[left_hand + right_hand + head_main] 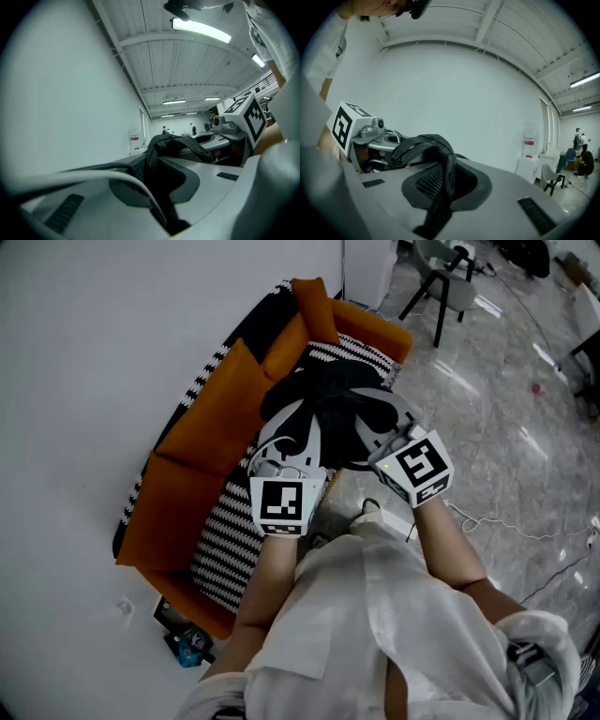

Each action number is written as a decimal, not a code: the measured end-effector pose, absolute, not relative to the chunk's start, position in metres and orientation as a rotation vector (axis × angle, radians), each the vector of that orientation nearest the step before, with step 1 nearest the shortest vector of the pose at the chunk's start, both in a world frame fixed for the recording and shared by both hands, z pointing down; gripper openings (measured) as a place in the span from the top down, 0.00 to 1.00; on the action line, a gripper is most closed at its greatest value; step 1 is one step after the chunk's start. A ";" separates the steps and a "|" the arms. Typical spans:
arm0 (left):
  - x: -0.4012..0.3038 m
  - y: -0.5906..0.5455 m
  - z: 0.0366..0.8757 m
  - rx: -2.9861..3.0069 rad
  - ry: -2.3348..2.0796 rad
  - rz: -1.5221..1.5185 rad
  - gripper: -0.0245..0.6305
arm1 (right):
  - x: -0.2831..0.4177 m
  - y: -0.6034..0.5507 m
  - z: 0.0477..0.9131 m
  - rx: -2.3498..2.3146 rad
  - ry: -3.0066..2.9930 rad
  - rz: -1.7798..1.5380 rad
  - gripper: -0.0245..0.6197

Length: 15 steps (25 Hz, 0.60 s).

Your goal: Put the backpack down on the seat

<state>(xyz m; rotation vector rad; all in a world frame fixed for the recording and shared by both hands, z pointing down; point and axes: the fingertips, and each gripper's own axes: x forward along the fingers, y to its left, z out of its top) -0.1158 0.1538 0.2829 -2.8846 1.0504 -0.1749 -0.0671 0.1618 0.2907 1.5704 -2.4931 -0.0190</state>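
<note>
Left gripper (281, 457) and right gripper (394, 432) are each clamped on the webbing strap (154, 157) of the black backpack (333, 413), which is held over the far end of the seat. Expect a soft, sagging, moderately heavy load, so the strap is the correct hold. Below is the yielding striped seat cushion (230, 531). Beyond are the orange backrest (206, 418), the white wall (94, 352) and the polished floor (506, 427).

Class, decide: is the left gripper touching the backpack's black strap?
Touching. The left gripper view shows the left gripper with its jaws shut on the black strap, pinched between them.
</note>
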 end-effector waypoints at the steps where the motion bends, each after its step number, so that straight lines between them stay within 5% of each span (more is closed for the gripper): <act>1: -0.116 0.154 0.283 -2.886 1.050 -0.174 0.89 | -0.067 0.161 0.291 1.571 -2.491 -0.021 0.89; 15: -0.100 0.164 0.291 -2.903 1.046 -0.206 0.89 | -0.051 0.172 0.300 1.561 -2.517 0.034 0.89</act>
